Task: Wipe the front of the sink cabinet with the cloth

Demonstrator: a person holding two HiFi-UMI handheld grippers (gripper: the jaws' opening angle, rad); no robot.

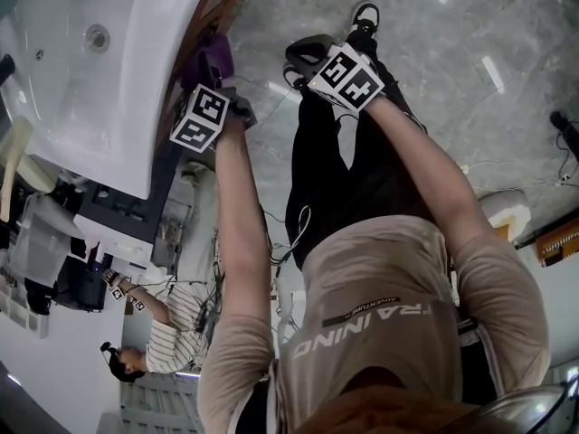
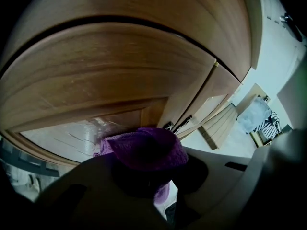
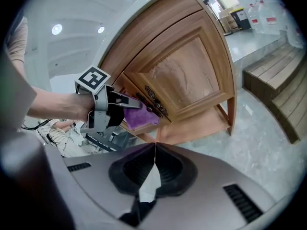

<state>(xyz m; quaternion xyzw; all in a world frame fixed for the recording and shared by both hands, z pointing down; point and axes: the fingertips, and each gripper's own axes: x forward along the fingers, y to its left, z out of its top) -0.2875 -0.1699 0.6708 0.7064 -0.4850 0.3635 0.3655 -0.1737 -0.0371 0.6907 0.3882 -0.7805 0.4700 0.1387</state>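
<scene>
- Cloth (image 2: pixel 146 147): clamped in left gripper's (image 3: pixel 122 104) jaws, pressed to the sink cabinet (image 3: pixel 192 66) front beside the dark handle (image 3: pixel 154 103), likely to meet the wood flat.
- Right gripper (image 3: pixel 154 150): held back to the right, jaws together on nothing, apparently spare for this wipe.

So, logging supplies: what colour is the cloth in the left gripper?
Purple cloth, clearest in the left gripper view.

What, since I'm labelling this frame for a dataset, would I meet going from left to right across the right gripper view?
forearm → left gripper → purple cloth → cabinet door → wooden steps
</scene>
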